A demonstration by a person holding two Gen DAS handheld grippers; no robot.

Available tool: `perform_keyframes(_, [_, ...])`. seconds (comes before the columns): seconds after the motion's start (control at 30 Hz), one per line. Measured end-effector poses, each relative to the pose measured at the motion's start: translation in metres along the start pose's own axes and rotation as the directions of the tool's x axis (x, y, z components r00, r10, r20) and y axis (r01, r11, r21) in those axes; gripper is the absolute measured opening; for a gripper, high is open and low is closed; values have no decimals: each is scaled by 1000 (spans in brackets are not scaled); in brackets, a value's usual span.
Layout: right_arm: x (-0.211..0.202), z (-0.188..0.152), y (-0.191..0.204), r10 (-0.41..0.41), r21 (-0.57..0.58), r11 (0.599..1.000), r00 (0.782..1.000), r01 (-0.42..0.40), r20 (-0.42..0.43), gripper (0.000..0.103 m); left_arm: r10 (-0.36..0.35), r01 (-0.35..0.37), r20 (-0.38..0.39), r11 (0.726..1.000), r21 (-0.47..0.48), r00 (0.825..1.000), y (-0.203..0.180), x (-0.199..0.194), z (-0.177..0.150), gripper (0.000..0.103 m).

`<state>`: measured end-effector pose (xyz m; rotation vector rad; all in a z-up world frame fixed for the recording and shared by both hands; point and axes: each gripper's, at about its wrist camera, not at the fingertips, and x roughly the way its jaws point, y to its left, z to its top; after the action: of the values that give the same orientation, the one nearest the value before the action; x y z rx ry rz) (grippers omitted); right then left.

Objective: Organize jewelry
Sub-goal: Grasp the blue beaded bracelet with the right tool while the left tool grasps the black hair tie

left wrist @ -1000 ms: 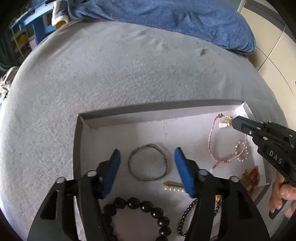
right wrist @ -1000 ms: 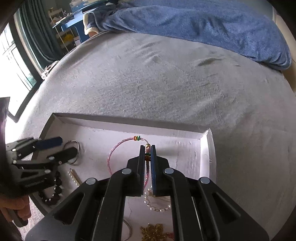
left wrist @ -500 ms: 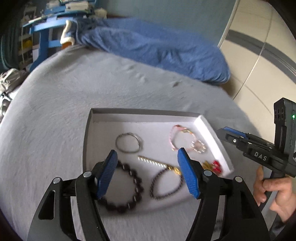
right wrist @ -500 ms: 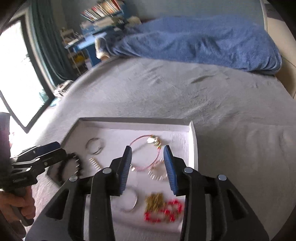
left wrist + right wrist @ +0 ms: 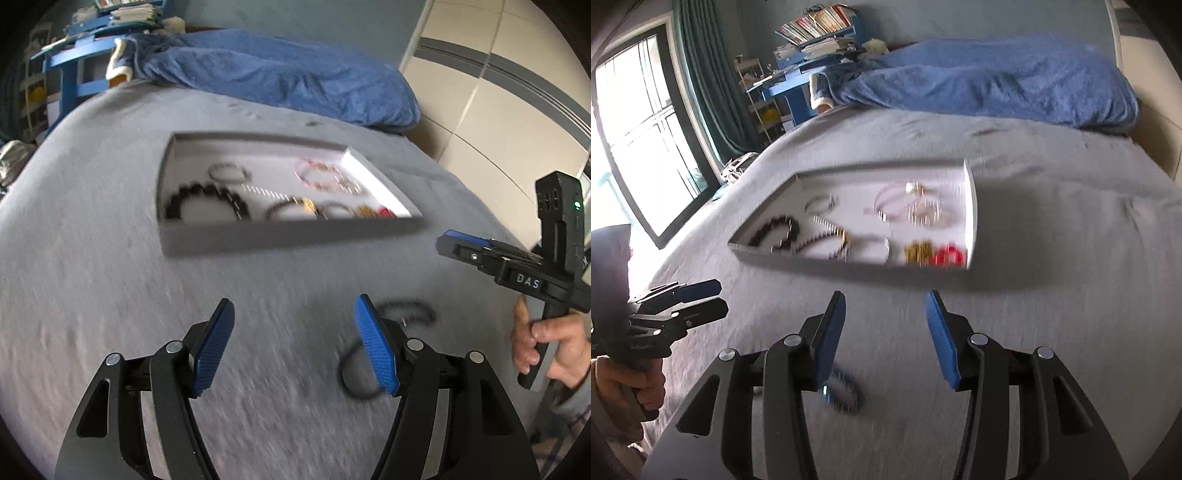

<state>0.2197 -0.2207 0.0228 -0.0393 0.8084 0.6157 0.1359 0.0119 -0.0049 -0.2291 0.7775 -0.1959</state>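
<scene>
Grey fabric bed (image 5: 92, 258) carries the shallow rectangular tray (image 5: 288, 232); left claw (image 5: 295, 347) and right claw (image 5: 884, 336) gape empty.

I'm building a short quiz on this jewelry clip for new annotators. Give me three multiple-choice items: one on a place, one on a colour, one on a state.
1. Where does the tray sit?
A. on the grey bedspread
B. on the blue desk
C. on the floor

2. What colour are the gripper pads?
A. red
B. blue
C. white

3. How do the two grippers stand?
A. both shut on bracelets
B. one open, one shut
C. both open and empty

Key:
1 A: the tray rests on the grey bedspread.
2 B: the pads are blue.
3 C: the left gripper and right gripper have spread jaws with nothing between them.
</scene>
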Motion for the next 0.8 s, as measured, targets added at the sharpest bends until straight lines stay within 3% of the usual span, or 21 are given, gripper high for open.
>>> perform_keyframes(0.07, [1, -13, 1, 11, 12, 1000, 1000, -10, -8, 46, -18, 18, -6, 999, 30, 1000, -7, 2, -10, 68])
perform_keyframes(0.23, [5, -43, 6, 10, 18, 1000, 1000, -10, -23, 46, -29, 34, -44, 992, 123, 999, -27, 9, -18, 50])
perform_keyframes(0.33, [1, -46, 3, 10, 45, 999, 1000, -10, -1, 46, -22, 33, -75, 986, 161, 997, -34, 16, -23, 48])
perform_keyframes(0.47, [3, -49, -4, -2, 81, 997, 1000, 2, 2, 46, 1, 17, -99, 982, 186, 995, -39, 24, -27, 34])
perform_keyframes(0.53, [3, -50, -3, -15, 83, 996, 1000, 15, 7, 46, 7, 11, -100, 984, 179, 995, -37, 24, -28, 23])
perform_keyframes(0.6, [3, -51, -2, -22, 77, 997, 1000, 21, 4, 46, 1, 14, -89, 986, 168, 996, -35, 22, -29, 5])
perform_keyframes(0.8, [5, -51, -1, -21, 63, 998, 1000, 22, -10, 46, 22, -20, -23, 997, 75, 1000, -17, 10, -29, 4])
